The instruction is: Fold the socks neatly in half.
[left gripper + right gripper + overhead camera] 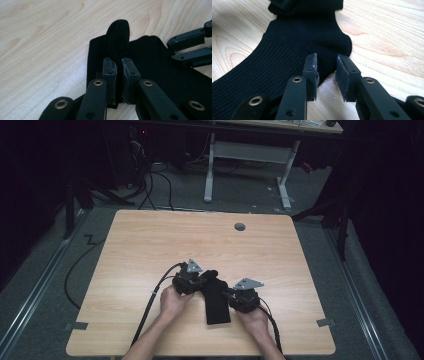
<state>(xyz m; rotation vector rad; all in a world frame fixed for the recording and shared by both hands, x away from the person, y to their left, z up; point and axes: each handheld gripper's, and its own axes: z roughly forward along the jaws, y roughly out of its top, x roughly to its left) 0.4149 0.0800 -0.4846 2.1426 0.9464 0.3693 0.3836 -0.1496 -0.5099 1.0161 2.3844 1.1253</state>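
A: What is the left gripper doing?

B: It is pinching a raised fold of the black sock. Its two jaws are standing almost together, with the cloth squeezed between the pads, and the fold is sticking up just past the tips.

A: And the rest of the sock?

B: It is lying flat on the wooden table, spreading out beyond the left jaws and off to one side of them. In the high view the sock is sitting between the two grippers, with the left gripper at its far end and the right gripper at its edge.

A: Is the right gripper holding anything?

B: No, its jaws are standing apart with a clear gap. The sock's edge is lying right in front of them, and one corner is reaching in between the pads, but the pads are not pressing on it. Bare table is showing in the gap nearer the gripper's body.

A: Where are the hands?

B: The left hand is gripping its tool from the near side, and the right hand is doing the same.
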